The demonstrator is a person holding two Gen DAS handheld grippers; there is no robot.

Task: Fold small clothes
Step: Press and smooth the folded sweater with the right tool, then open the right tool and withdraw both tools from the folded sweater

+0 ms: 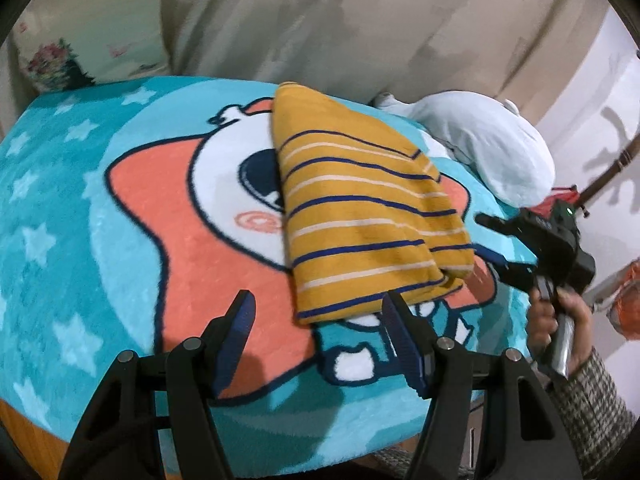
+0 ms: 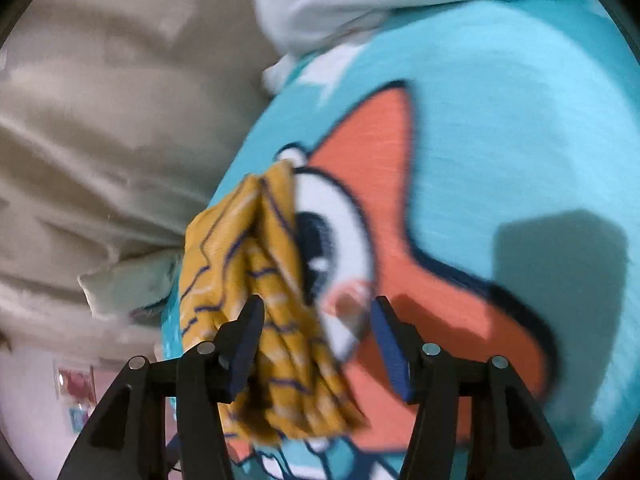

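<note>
A folded mustard-yellow garment (image 1: 360, 216) with navy and white stripes lies on a turquoise cartoon rug (image 1: 80, 208). My left gripper (image 1: 318, 316) is open, its fingertips on either side of the garment's near edge without pressing it. My right gripper (image 1: 494, 244) stands open just off the garment's right side, held by a hand (image 1: 560, 320) in a checked sleeve. In the blurred right wrist view the folded garment (image 2: 256, 264) lies between the spread fingers of the right gripper (image 2: 318, 320), close to the left finger; the right pad is apart from it.
A pale blue cloth bundle (image 1: 488, 148) sits at the rug's far right. Beige draped fabric (image 1: 320, 20) rises behind, with a floral cushion (image 1: 60, 64) at far left. The rug's near edge drops off at bottom left. Red objects (image 1: 628, 300) stand beyond the right side.
</note>
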